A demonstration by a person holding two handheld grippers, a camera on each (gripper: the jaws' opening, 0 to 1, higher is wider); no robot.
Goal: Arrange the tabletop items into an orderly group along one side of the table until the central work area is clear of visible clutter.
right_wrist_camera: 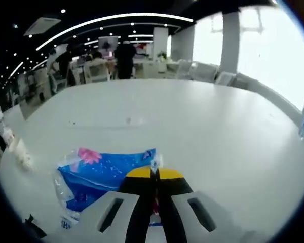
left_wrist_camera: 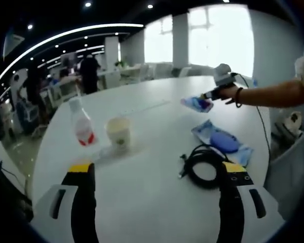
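In the left gripper view we see a broad white table point(left_wrist_camera: 157, 167) with a curved far edge; its near-centre stretch between our jaws is bare, and the far half beyond the items is open too; the right edge curves down close beside a coiled black cable point(left_wrist_camera: 205, 167). The left gripper point(left_wrist_camera: 154, 169) hangs low over the near part of the table, its yellow-tipped jaws wide apart and holding nothing; a clear bottle with a red label point(left_wrist_camera: 81, 126) stands upright to the left, and a pale cup point(left_wrist_camera: 118, 131) stands upright just beside it on the right; the two are near but apart. A flat blue packet point(left_wrist_camera: 223, 140) lies just beyond the cable, near the right edge.

Farther off on the right, a person's forearm reaches in, and the right gripper point(left_wrist_camera: 209, 96) holds a blue wrapper point(left_wrist_camera: 197, 104) just above or on the table; we cannot tell which.

In the right gripper view the right gripper point(right_wrist_camera: 154, 174) has its jaws pressed together, pinching the corner of that blue wrapper point(right_wrist_camera: 99, 174); it is crinkled clear plastic, printed blue with white flecks and a pink patch at one end, and it spreads to the left of the jaws; ahead, the white table point(right_wrist_camera: 192, 121) runs wide and bare to its far curved edge.
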